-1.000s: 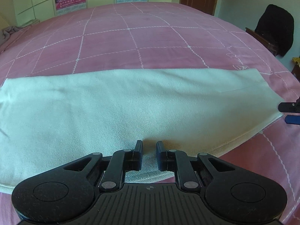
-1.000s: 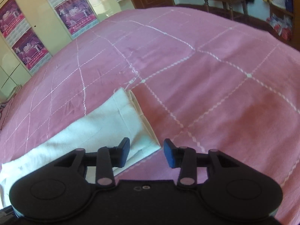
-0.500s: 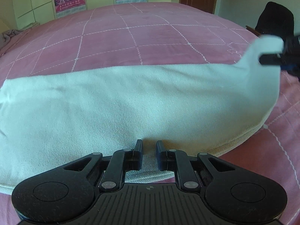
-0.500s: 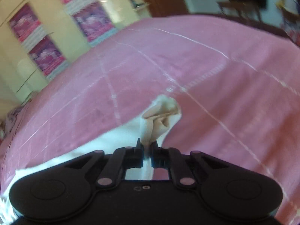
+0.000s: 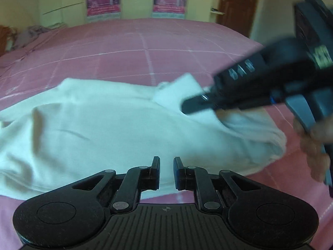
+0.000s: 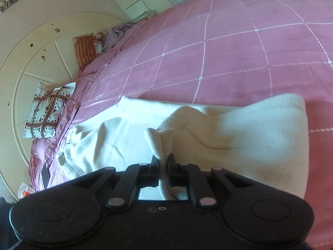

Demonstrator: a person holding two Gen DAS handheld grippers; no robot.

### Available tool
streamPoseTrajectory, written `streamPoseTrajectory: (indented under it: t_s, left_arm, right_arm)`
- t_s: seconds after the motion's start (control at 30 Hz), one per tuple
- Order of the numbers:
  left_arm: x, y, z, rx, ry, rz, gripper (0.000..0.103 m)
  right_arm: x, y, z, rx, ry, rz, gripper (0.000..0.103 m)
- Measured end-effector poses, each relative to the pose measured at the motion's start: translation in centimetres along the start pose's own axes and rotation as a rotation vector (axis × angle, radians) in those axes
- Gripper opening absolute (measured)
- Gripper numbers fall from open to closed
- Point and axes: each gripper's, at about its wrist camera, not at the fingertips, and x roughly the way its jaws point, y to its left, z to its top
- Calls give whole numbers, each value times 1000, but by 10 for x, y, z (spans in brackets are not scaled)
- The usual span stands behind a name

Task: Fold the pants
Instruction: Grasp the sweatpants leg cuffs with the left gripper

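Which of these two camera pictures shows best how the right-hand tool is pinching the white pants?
The right wrist view: the right gripper has its jaws shut on a bunched fold of the pants, sharp and centred. The left wrist view shows that tool only side-on and blurred over the cloth, so the pinch itself is unclear.

The left gripper (image 5: 166,169), a matte black plastic two-finger tool, had two flat, rounded lobes, each with a shallow round disc moulded in, around a ribbed centre plate marked with a small crosshair. Slim black link arms pinned with silver-grey rivets ran forward to short upright finger pads. The right gripper (image 6: 163,161) was of the same black build, with blue-edged pads, and a bare hand (image 5: 316,145) showed blurred behind it.
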Motion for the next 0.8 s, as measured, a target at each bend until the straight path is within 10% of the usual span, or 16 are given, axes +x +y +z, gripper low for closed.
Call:
streamPoseTrajectory:
  t_s: [0.2, 0.33, 0.43, 0.53, 0.6, 0.67, 0.8]
  left_arm:
    - [18, 99, 12, -250, 46, 97, 14]
    - [33, 133, -6, -450, 150, -18, 14]
    - [22, 142, -10, -563, 129, -112, 14]
    - [24, 142, -8, -634, 158, -203, 16]
    - [32, 135, -8, -668, 187, -228, 56]
    - [35, 126, -10, -675, 191, -206, 74]
    - [46, 110, -14, -689, 203, -260, 74]
  right_arm:
    - [45, 51, -28, -49, 9, -20, 8]
    - [83, 79, -62, -112, 58, -105, 21]
    - [75, 88, -65, -138, 57, -55, 66]
    - [45, 96, -57, -175, -18, -68, 59]
    - [26, 91, -51, -166, -80, -119, 59]
    - [10, 79, -48, -152, -121, -167, 60]
    - [-10, 42, -54, -42, -148, -221, 61]
